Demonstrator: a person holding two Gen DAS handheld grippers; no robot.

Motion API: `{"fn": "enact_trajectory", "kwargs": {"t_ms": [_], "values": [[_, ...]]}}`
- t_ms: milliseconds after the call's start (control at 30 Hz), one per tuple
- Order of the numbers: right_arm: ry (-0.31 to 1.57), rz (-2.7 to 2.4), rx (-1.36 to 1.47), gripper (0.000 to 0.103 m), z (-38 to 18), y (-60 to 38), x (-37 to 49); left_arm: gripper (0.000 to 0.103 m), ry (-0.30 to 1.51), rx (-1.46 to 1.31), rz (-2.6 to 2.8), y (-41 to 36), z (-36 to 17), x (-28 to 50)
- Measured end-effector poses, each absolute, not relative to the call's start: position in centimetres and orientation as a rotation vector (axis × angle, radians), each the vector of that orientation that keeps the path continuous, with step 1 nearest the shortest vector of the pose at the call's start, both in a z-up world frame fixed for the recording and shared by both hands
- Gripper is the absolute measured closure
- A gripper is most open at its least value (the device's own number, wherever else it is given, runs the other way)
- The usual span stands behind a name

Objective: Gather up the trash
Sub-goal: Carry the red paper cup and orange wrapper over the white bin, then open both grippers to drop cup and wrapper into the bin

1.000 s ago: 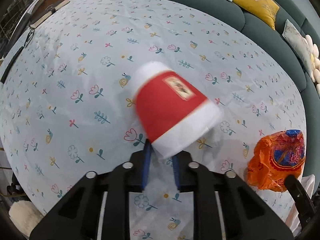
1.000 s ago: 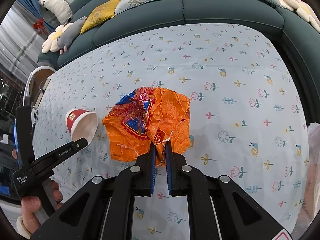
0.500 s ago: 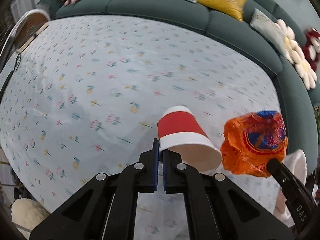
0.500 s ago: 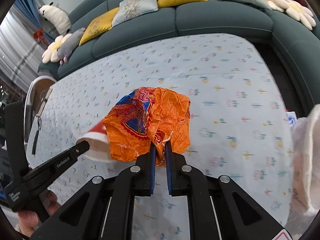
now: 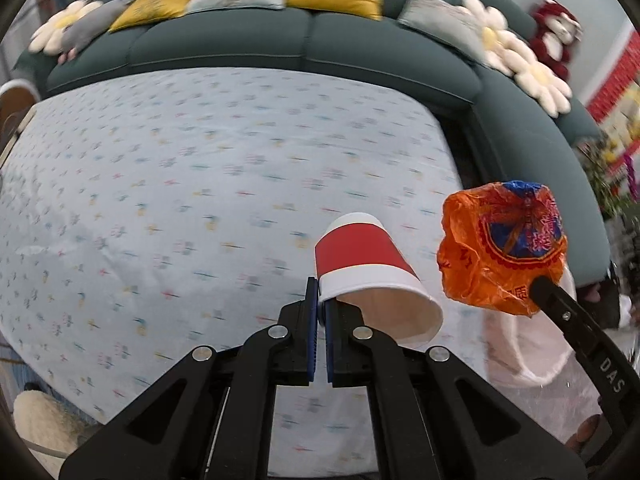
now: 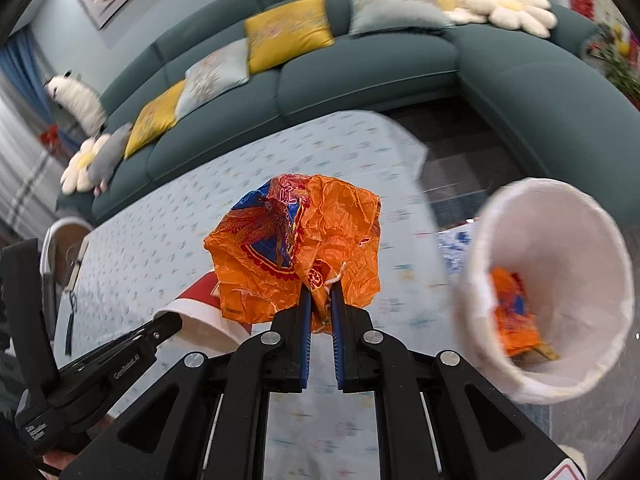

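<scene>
Left hand-held gripper [image 5: 319,300] pinches cup [image 5: 368,276] rim; right hand-held gripper [image 6: 320,304] clamps wrapper [image 6: 296,248].

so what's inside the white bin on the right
Inside the white bin lies a crumpled orange wrapper with blue print and a small yellowish scrap beside it. The near wall hides the rest of the bottom.

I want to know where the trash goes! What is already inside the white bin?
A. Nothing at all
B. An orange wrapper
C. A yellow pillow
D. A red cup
B: the right wrist view looks into the white bin, and a crumpled orange wrapper lies at its bottom.
</scene>
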State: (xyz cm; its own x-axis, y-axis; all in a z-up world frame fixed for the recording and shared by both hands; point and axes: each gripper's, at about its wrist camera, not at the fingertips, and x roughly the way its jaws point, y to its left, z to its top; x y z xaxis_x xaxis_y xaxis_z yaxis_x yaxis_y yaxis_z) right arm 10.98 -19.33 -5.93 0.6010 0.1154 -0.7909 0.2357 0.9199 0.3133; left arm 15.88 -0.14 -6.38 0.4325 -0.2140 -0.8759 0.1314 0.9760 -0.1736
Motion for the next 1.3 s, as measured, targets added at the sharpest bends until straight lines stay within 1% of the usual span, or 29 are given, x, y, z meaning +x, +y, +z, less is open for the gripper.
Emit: {"fn": "enact_trajectory", "kwargs": {"t_ms": [567,867,1100,1300], "values": [[0.839,-0.327,0.519,0.094,-5.2,-33.3,1.9,0.100,1.077,0.043,-0.482,-15.2,-3.7,11.6],[0.822,-0.394,0.568,0.093,-6.0,-37.4,-0.3,0.100,1.115,0.084,-0.565,-20.4,-4.8,11.1],[0.820,-0.412,0.583,0.092,-6.4,-39.0,-0.1,0.099,1.135,0.095,-0.582,-22.4,-5.9,11.2],[0.816,-0.421,0.575,0.082,-6.4,-38.8,0.2,0.098,1.125,0.099,-0.580,-22.9,-6.0,11.3]]}}
